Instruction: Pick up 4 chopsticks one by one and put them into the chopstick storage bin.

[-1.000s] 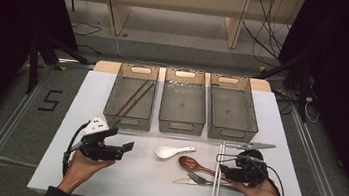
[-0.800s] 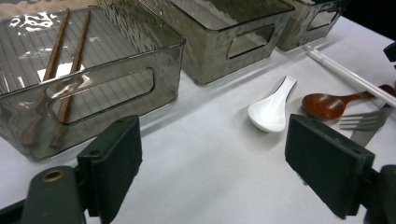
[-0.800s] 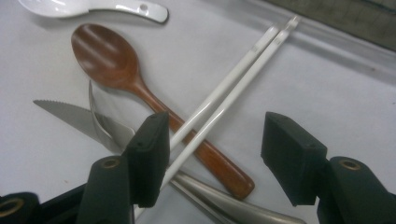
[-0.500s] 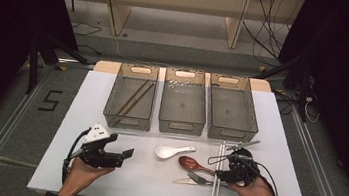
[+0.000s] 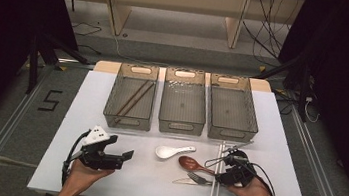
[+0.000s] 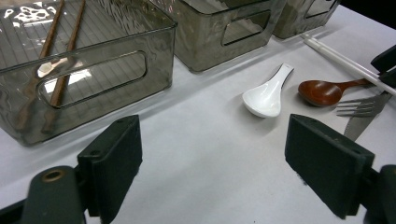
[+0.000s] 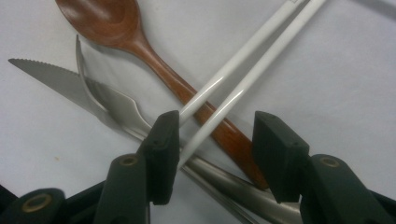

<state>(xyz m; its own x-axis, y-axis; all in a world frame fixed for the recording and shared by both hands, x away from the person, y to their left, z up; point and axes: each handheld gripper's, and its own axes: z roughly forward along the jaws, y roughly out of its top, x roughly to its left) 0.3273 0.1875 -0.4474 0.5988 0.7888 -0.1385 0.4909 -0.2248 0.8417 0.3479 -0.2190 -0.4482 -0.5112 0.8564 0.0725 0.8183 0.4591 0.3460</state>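
My right gripper sits low over a pile of cutlery at the front right. Its jaws have just been closing. Between them lie the handle of a brown wooden spoon and a pair of white chopsticks. One chopstick runs against the left pad and the right pad stands clear, so nothing is clamped. A steel fork and a serrated knife lie under the spoon. A white ceramic spoon lies alone to the left. My left gripper hovers open at the front left with nothing in it.
Three smoky clear bins stand in a row at the back: the left bin holds brown chopsticks, while nothing shows inside the middle bin or the right bin. A white mat covers the table between the bins and my grippers.
The right gripper has edged left onto the cutlery pile and its jaws have narrowed around the spoon handle and chopsticks. The left gripper has barely moved.
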